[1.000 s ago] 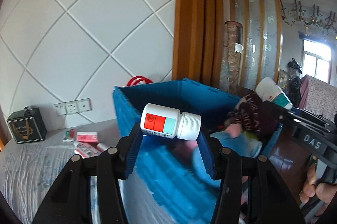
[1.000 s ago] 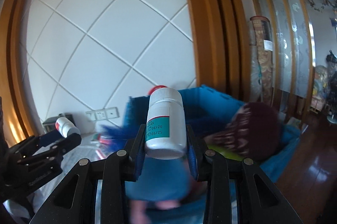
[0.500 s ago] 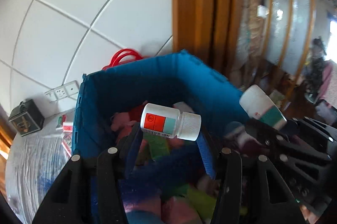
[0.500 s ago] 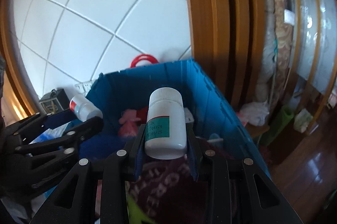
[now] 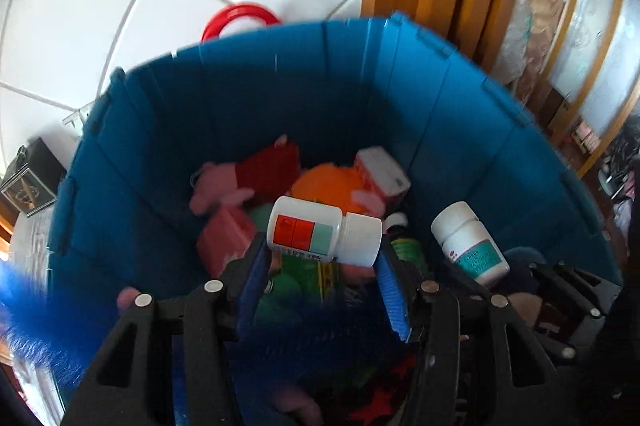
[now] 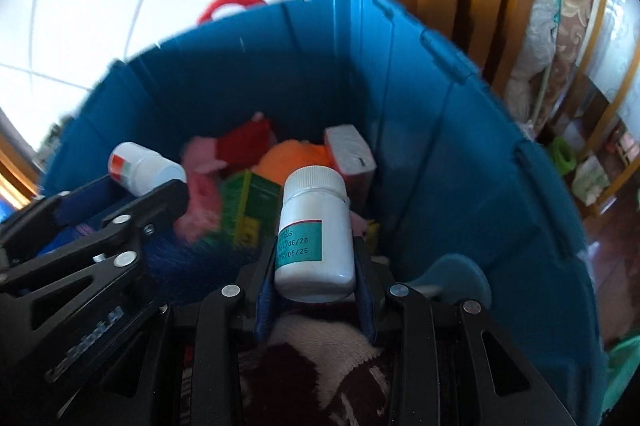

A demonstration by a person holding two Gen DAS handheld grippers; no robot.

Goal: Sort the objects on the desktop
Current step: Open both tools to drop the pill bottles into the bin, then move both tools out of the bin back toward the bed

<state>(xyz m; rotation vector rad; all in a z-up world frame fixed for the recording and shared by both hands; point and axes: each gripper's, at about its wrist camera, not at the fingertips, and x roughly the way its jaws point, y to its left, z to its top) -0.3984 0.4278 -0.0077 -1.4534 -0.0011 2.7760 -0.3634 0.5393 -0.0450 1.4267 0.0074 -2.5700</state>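
Observation:
My left gripper (image 5: 322, 258) is shut on a white pill bottle with a red and pale green label (image 5: 320, 236), held crosswise with its cap to the right. My right gripper (image 6: 316, 266) is shut on a second white pill bottle with a teal label (image 6: 314, 234), cap pointing away. Both hang over the open blue crate (image 5: 440, 97), pointing down into it. Each view shows the other gripper's bottle, the teal-label one (image 5: 470, 242) and the red-label one (image 6: 140, 167). The crate wall (image 6: 440, 153) curves around both.
Inside the crate lie a pink plush toy in red (image 5: 248, 173), an orange soft thing (image 5: 332, 185), a white and pink carton (image 5: 380, 171), a green box (image 6: 248, 205) and a maroon and white knit (image 6: 320, 358). A red ring (image 5: 240, 17) stands behind it.
Both grippers have swung from beside the crate to over it and tipped downward, so the crate's contents now fill the views. Each bottle stays gripped as before.

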